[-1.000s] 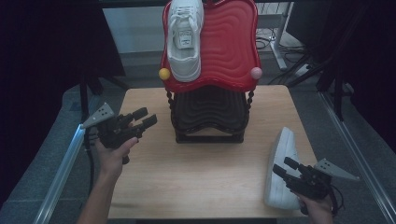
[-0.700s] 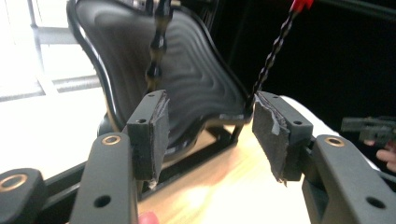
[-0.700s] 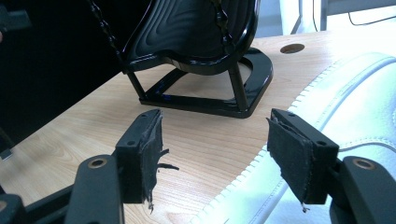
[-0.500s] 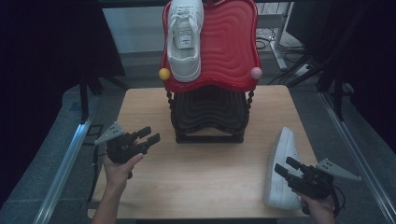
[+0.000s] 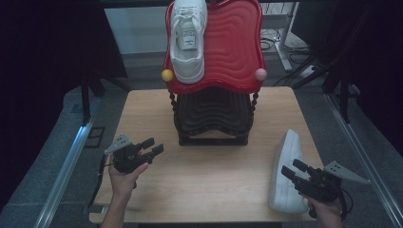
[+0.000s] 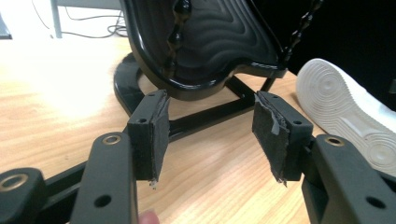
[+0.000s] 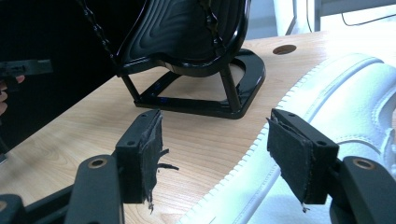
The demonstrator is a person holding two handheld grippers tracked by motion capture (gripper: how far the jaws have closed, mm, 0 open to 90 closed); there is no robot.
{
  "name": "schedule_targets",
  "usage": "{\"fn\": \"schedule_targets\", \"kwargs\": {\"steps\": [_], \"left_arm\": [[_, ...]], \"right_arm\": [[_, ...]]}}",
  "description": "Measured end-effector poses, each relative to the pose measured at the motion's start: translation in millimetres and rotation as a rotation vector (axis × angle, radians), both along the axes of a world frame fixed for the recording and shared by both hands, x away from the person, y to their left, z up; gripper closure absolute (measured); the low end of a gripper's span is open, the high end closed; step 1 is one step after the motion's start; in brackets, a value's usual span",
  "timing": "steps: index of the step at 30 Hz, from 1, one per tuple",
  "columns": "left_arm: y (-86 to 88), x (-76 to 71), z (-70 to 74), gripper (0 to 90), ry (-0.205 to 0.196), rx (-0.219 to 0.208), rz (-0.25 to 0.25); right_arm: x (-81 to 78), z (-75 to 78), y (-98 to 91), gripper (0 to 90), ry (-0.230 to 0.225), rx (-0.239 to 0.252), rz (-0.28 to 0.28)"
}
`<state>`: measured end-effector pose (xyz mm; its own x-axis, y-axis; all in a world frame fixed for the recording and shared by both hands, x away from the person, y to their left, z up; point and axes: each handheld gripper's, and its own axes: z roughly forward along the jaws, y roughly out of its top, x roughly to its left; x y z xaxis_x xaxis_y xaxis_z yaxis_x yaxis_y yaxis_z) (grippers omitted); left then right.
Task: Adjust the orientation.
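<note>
One white sneaker (image 5: 188, 38) rests on the red upper tray (image 5: 233, 42) of a two-tier shoe rack; the black lower tray (image 5: 214, 111) beneath it holds nothing. A second white sneaker (image 5: 286, 171) lies on the wooden table at the right, its sole (image 6: 345, 109) also in the left gripper view and its side (image 7: 355, 121) in the right gripper view. My left gripper (image 5: 153, 147) hovers open at the table's left, pointing toward the rack (image 6: 201, 51), nothing between its pads. My right gripper (image 5: 291, 169) stands open over the sneaker on the table, its right pad (image 7: 292, 161) above the shoe.
The wooden table (image 5: 209, 190) has metal rails (image 5: 66, 175) on both sides. Yellow (image 5: 167, 75) and pink (image 5: 261, 74) knobs cap the rack's posts. A round hole (image 7: 284, 49) pierces the tabletop behind the rack. Cables and a desk leg lie on the floor behind.
My left gripper has come down and toward the table's near left edge, still open. The right gripper and both sneakers have stayed put.
</note>
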<state>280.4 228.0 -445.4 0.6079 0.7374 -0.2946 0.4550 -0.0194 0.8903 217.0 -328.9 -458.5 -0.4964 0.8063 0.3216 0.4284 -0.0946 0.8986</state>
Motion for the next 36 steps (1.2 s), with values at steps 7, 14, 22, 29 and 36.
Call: {"fn": "schedule_targets", "kwargs": {"steps": [7, 14, 22, 29, 36], "left_arm": [[1.4, -1.6, -6.7, 46.2, 0.011, -0.003, -0.007], [-0.9, -6.9, -10.7, 45.9, 0.016, 0.065, -0.017], [-2.0, -2.1, -19.3, 45.8, 0.038, 0.048, -0.029], [-4.5, -2.0, -25.2, 45.8, 0.053, 0.080, -0.020], [-2.6, -2.1, -26.8, 46.1, 0.062, 0.062, -0.031]], "right_arm": [[-6.9, 4.7, -9.9, 39.1, -0.017, -0.017, -0.046], [-26.5, 5.4, -31.9, 70.9, -0.009, -0.042, -0.089], [-59.7, -24.9, -55.8, 89.6, 0.075, -0.160, -0.113], [-50.1, -46.6, -50.6, 89.7, 0.164, -0.199, -0.015], [-34.0, -48.8, -33.2, 89.7, 0.170, -0.239, 0.007]]}}
